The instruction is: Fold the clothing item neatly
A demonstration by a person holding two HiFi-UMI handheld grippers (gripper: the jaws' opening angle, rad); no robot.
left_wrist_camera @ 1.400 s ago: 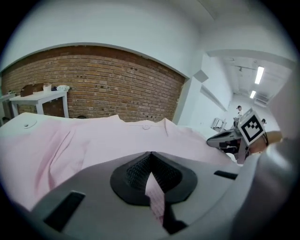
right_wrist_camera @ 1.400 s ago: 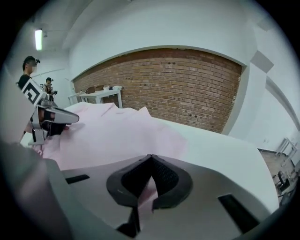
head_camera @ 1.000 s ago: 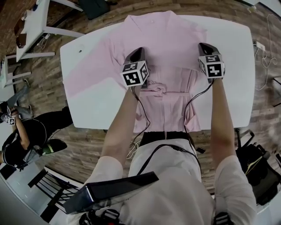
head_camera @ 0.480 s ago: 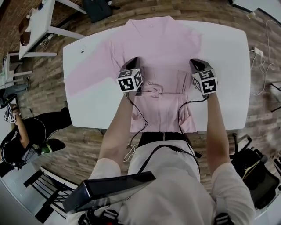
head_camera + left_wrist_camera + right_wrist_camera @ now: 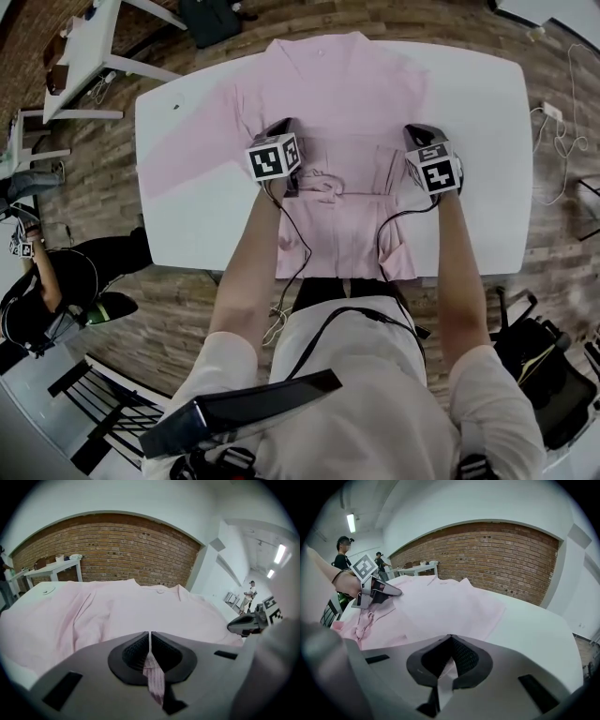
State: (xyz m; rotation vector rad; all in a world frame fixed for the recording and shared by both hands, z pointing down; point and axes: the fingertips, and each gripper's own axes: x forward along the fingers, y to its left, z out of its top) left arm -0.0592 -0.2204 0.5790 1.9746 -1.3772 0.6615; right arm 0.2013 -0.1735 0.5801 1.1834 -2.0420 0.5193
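The pink shirt (image 5: 352, 103) lies flat mid-frame on the white worktop (image 5: 487, 141), with its collar toward the top. The left gripper (image 5: 150, 641) and right gripper (image 5: 449, 644) sit at either side of its waist, fingers (image 5: 135, 649) pressed together on pinches of cloth. Holding both sides probably keeps the fold straight.

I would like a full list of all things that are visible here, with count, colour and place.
shirt: one, pink, spread on the table
table: one, white, centre
side table: one, white, far left
floor: brown planks, all around
bystander: one, dark clothes, left edge
cables: white, on the floor, right
left gripper: one, grey, shut on shirt cloth
right gripper: one, grey, shut on shirt cloth
forearms: two, bare, behind the grippers
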